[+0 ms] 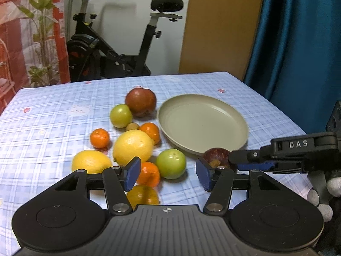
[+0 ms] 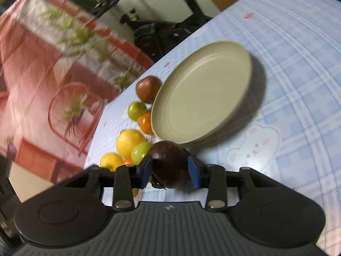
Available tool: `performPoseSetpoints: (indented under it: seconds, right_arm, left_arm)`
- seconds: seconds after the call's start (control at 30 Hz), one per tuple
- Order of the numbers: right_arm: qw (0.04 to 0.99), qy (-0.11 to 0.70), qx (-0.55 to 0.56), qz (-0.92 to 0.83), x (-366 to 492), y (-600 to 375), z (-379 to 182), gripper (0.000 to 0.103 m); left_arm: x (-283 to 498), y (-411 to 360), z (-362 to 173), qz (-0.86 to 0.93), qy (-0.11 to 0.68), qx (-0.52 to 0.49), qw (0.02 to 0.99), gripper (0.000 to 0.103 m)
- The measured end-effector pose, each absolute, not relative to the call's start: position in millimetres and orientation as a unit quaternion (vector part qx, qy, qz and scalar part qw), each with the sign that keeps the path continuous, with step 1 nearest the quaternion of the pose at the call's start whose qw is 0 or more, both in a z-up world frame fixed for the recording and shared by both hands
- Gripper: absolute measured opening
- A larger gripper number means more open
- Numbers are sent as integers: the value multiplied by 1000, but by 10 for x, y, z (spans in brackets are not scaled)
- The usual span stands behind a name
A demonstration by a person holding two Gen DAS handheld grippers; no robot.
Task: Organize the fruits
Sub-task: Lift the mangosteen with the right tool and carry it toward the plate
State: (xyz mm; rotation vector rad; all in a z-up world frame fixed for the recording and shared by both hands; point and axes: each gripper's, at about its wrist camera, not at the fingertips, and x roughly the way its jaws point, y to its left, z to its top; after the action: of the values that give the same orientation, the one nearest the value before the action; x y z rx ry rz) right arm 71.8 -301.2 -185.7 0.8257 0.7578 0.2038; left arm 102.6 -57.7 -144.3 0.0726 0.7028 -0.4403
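A beige plate [image 1: 204,125] lies empty on the checked tablecloth; it also shows in the right wrist view [image 2: 202,93]. To its left lies a pile of fruit: a large red-brown fruit [image 1: 140,102], green fruits [image 1: 171,163], lemons [image 1: 132,147] and several small oranges [image 1: 99,138]. My right gripper [image 2: 170,170] is shut on a dark purple fruit [image 2: 170,164] just in front of the plate's near rim; the same fruit shows in the left wrist view [image 1: 216,156]. My left gripper [image 1: 168,175] is open and empty above the nearest oranges and green fruit.
The table [image 1: 53,115] ends at the far edge, with an exercise bike [image 1: 110,49] behind it. A blue curtain [image 1: 298,32] hangs at the right and a red-patterned sheet with a plant [image 1: 32,32] at the left.
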Motion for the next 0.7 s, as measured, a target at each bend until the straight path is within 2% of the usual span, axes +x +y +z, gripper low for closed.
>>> performPoseSetpoints:
  seconds: [0.23,0.5,0.63,0.7]
  right_arm:
    - [845,353,391,91,708,-3045,-1833,39]
    - [845,352,391,96,746,-3028,-1853,40]
    - [850,357,376,86,737,-3025,-1822,47]
    - [859,359,356,77,718,-3033,-1777,47]
  left_arm:
    - [1231,-778,-1487,-265,368,16,891,60]
    - [1243,-1038,-1575,-298,368,63,878,60]
    - [1316,-1049,-1614,-287,377,66,878,60]
    - [1376,-1028,-1616,-282,383,55,878,60]
